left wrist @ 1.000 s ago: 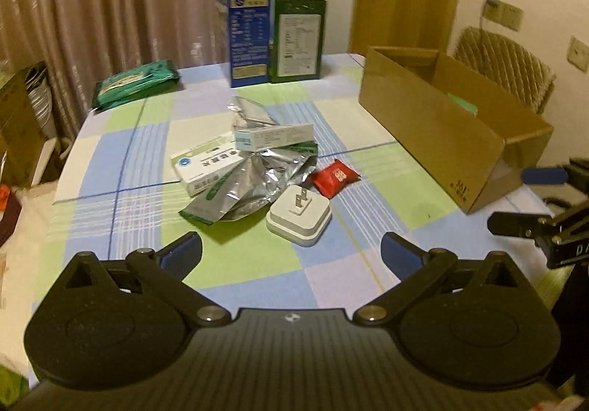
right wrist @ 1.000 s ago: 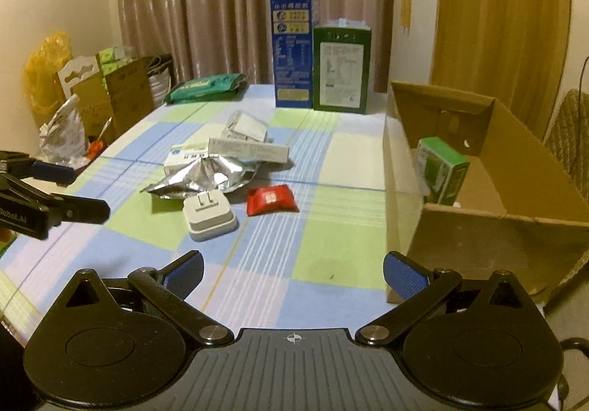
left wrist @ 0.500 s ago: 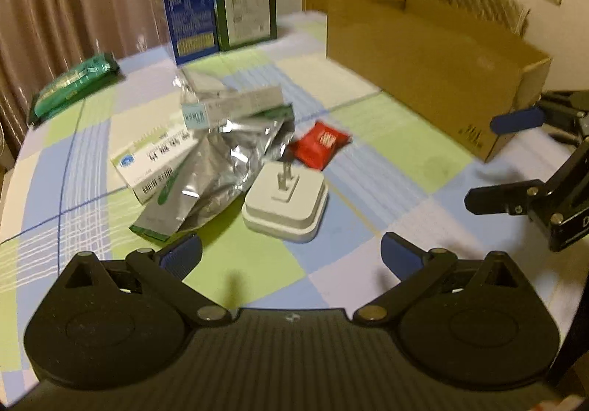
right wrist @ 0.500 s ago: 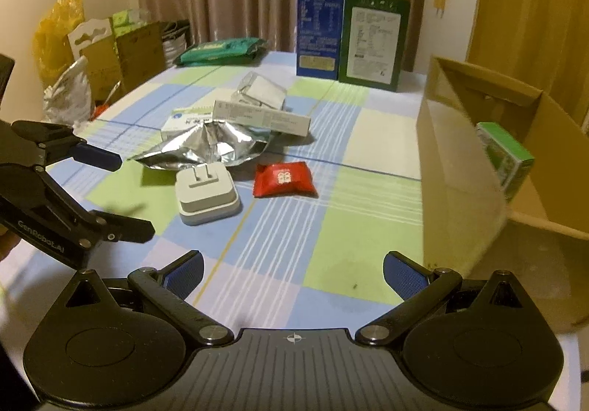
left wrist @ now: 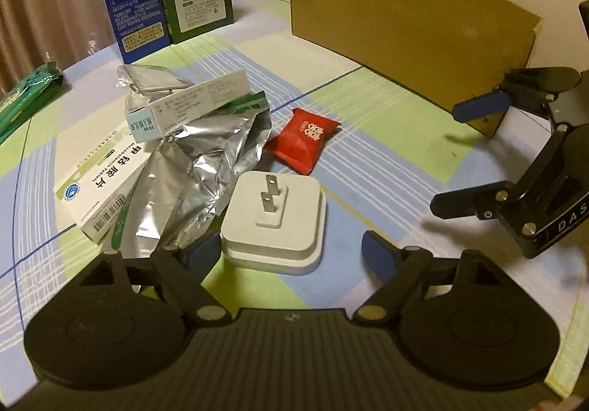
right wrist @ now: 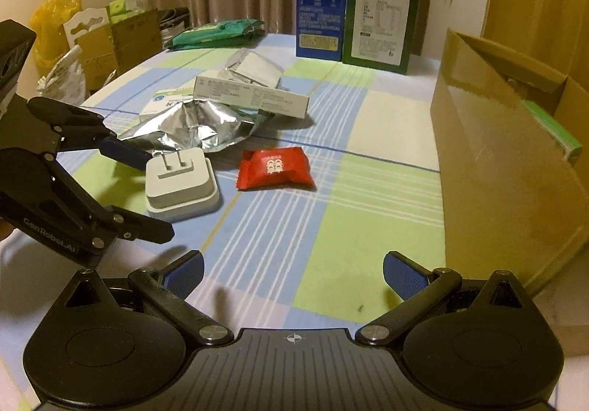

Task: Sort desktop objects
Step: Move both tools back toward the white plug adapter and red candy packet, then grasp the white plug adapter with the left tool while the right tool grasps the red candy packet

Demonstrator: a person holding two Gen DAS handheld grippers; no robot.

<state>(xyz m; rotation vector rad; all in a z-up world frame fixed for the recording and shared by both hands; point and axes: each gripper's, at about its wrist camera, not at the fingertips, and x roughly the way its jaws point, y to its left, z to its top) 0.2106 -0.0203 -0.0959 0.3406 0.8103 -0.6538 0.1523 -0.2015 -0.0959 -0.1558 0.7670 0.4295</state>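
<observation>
White plug (left wrist: 274,223) sits between wide left fingers (left wrist: 200,253), touching crinkly foil bag (left wrist: 191,168): closing may pinch foil; right fingers (right wrist: 403,275) wide, empty.

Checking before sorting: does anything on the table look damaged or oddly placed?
The silver foil pouch is crumpled and torn open, with a long white carton askew on top. The white plug adapter lies prongs-up.
</observation>
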